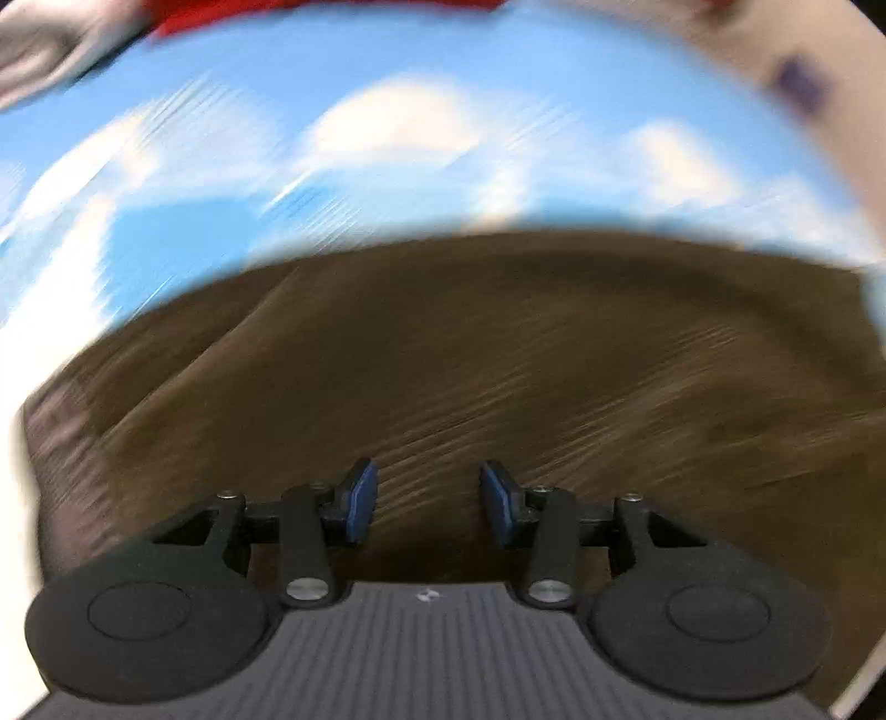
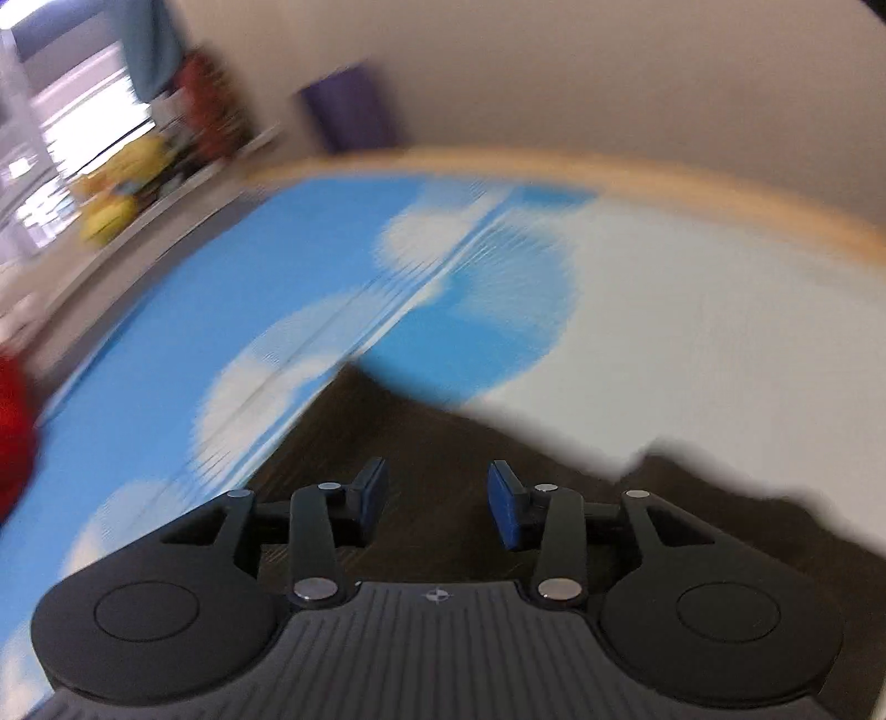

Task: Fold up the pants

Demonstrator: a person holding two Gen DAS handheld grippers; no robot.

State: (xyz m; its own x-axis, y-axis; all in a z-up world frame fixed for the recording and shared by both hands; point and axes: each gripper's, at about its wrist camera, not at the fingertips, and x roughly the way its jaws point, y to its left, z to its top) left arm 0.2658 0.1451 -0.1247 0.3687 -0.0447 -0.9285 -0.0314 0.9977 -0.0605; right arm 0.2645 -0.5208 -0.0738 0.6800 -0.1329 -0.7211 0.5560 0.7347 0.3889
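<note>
The brown pants [image 1: 498, 354] lie spread on a blue cloth with white clouds [image 1: 387, 111]. In the left wrist view they fill the lower half, blurred by motion. My left gripper [image 1: 427, 501] is open above the pants, with nothing between its blue pads. In the right wrist view a corner of the pants [image 2: 432, 437] lies on the cloud cloth [image 2: 277, 288]. My right gripper [image 2: 437, 501] is open over that dark fabric and holds nothing.
A red thing shows at the far edge of the cloth [image 1: 310, 14] and at the left in the right wrist view [image 2: 14, 432]. A wooden table edge [image 2: 609, 166] runs behind the cloth. Beyond it are a purple object [image 2: 349, 105] and yellow items [image 2: 122, 188].
</note>
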